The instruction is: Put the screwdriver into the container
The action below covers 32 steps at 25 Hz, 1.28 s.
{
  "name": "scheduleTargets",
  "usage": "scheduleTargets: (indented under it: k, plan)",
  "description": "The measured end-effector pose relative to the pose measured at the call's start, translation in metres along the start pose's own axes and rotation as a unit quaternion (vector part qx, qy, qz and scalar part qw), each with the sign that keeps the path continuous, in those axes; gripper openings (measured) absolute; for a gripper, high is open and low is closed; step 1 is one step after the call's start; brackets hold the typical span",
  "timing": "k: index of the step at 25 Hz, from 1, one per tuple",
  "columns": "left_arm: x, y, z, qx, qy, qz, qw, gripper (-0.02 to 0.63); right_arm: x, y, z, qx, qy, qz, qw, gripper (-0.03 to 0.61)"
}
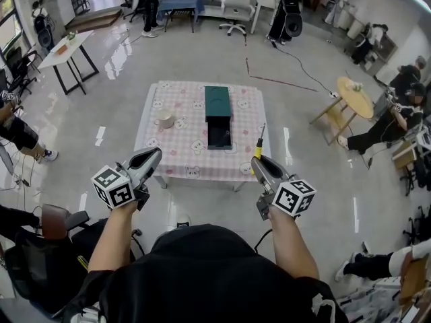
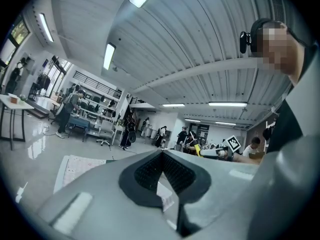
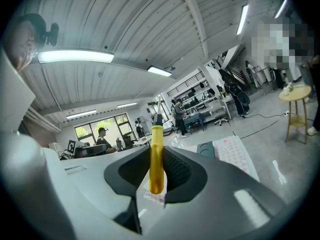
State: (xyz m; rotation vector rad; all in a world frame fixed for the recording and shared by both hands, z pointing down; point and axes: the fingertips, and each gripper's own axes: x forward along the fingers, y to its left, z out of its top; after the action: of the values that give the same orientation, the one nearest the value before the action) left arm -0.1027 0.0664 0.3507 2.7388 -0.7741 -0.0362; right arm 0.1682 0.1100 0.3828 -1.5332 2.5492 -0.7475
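1. Grip: the right tongs (image 1: pixel 258 161) are clamped on the screwdriver (image 1: pixel 258 145). The right gripper view shows the pads pinching the butt end of the yellow handle (image 3: pixel 156 159), with the dark shaft pointing up and away from the person.
2. The left tongs (image 1: pixel 153 155) are together with nothing between them, held off the near left corner of the table (image 1: pixel 175 155).
3. The screwdriver is in the air just short of the table's near edge, toward the near right corner, and is not in the container yet.
4. The container (image 1: pixel 209 134) sits about mid-table, its long side running near to far. The open dark part is nearer the person and the green lid (image 1: pixel 218 102) lies at the far end.
5. Step in hand, as I judge it: carry and drop.
   - Bring the right tongs forward and left over the near edge.
   - Tip the screwdriver flat so it lines up with the length of the opening.
   - Lower it inside the walls and only then part the jaws.
   - Released upright, it would likely catch the rim or tip out.
6. The hold is only on the handle end and the long shaft is free, so it may swing. A slow, steady move is best.
7. On the table's left half, a cup (image 1: pixel 163 121) and a small pale thing (image 1: pixel 180 123) stand beside each other, apart from the container. Nothing lies between the screwdriver and the opening.
8. Off the table there is a round side table (image 1: pixel 355 96) to the right, people along the room's edges and a cable (image 1: pixel 296 59) on the floor — none in the way.
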Motion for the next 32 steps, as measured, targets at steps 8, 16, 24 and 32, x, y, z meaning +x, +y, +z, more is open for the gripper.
scheduleTargets:
  k: [8,16,24,32]
  plan:
    - [0.015,0.019,0.004,-0.006,0.004,-0.002,1.0,0.0,0.015,-0.013,0.008,0.006,0.003,-0.006,1.0,0.112]
    - [0.027,0.046,0.009,-0.008,0.01,-0.008,0.9999,0.0,0.036,-0.019,0.01,0.01,0.006,-0.015,1.0,0.112]
    - [0.039,0.075,0.011,-0.013,0.016,-0.016,0.9997,0.0,0.06,-0.027,0.012,0.012,0.013,-0.027,0.999,0.112]
    - [0.046,0.095,0.016,-0.017,0.015,-0.022,0.9995,0.0,0.079,-0.03,0.014,0.013,0.019,-0.035,0.999,0.112]
